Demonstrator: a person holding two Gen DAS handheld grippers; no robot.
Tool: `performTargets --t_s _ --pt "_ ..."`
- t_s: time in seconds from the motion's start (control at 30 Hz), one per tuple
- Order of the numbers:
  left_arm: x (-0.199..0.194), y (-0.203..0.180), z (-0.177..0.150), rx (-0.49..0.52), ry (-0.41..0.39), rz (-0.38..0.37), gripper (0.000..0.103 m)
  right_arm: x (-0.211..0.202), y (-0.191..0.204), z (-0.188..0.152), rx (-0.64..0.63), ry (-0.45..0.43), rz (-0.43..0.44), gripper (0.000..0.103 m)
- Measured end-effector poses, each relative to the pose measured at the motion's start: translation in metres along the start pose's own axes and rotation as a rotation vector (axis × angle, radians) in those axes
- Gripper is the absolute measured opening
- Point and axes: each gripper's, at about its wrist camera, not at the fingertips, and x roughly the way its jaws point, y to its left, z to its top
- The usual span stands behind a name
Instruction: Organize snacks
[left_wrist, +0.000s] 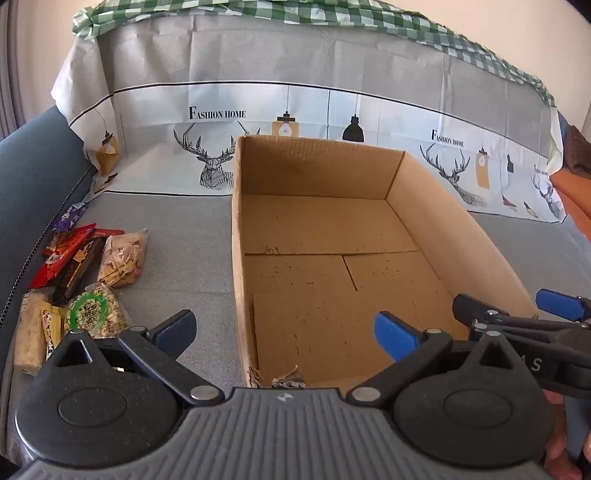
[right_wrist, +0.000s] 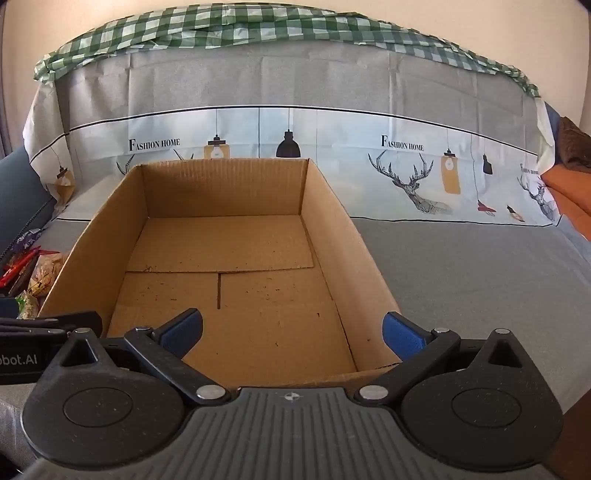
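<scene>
While both tools are held above the near end of the cardboard box (left_wrist: 314, 236), neither one grips anything: the left gripper (left_wrist: 284, 332) has its jaws spread wide with nothing between them, and the right gripper (right_wrist: 291, 330) is likewise fully spread and empty. The box stands open-topped on a grey cloth surface (left_wrist: 177, 236), its far wall close to a printed backdrop (left_wrist: 295, 96) showing deer heads, hanging lamps and the words "FASHION HOME"; a green checked cloth (right_wrist: 258, 29) lies along the top of that backdrop. The box interior holds no snack; only its folded bottom flaps show. The snacks (left_wrist: 81, 280) lie in a loose pile on the grey surface to the left of the box, apart from its left wall. The pile includes red wrappers (left_wrist: 61, 258), a clear bag of pale pieces (left_wrist: 123, 258), a round packet with a green ring label (left_wrist: 90, 312), a pale bar (left_wrist: 29, 339) at the near edge and a purple wrapper (left_wrist: 70, 216) at the far edge. In the left wrist view, the right gripper enters from the right over the near right corner of the box. In the right wrist view, only the edge of the pile shows past the left wall.
</scene>
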Motion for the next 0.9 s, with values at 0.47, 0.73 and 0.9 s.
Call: performTargets --t_s 0.47,0.73,0.9 --pt "-0.001 0.001 -0.002 0.008 0.001 -0.008 0.103 0.000 -0.002 -0.006 0.006 0.000 0.000 0.102" --pt "-0.001 0.001 -0.001 0.009 0.002 -0.021 0.103 0.000 0.001 -0.005 -0.013 -0.012 -0.019 0.102" --pt "-0.002 0.000 -0.001 0.013 0.001 -0.030 0.103 0.000 0.001 -0.003 -0.017 -0.031 -0.030 0.102"
